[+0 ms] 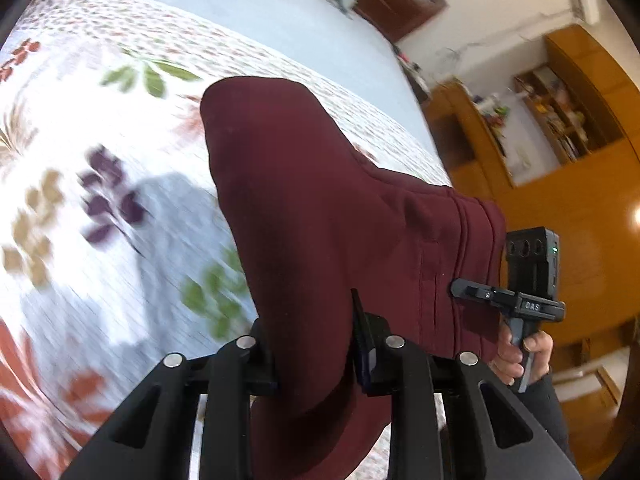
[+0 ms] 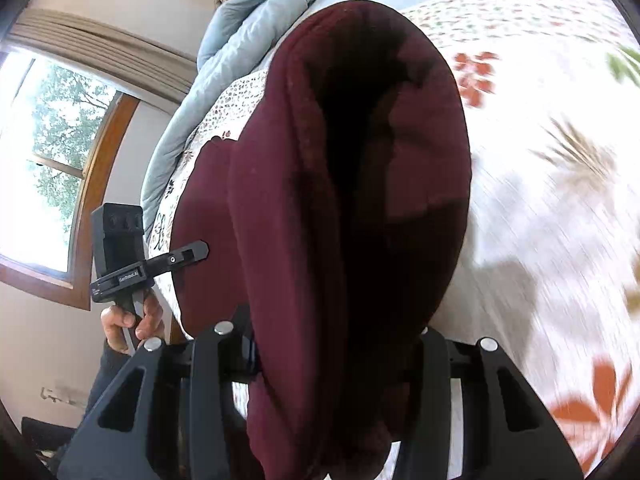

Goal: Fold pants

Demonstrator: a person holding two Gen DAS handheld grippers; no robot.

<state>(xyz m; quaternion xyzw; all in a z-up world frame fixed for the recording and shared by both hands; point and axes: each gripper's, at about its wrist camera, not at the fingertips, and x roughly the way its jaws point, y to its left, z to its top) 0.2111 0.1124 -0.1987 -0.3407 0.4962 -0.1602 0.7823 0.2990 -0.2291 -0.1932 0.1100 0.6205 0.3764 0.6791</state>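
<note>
Faintly, "BAS" on right tongs (image 1: 456, 290)

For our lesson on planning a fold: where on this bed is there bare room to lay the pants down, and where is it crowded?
Free: the floral bedspread left of the maroon pants, and in the right wrist view its stretch right of them. Crowded: the bed's head, where the blue-grey quilt is bunched. The left gripper and right gripper both clamp the cloth, so the middle is taken.

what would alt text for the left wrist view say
Maroon pants hang clamped in the left gripper above a floral bedspread. The right gripper, in a hand, holds their far edge; wooden shelves stand behind.
</note>
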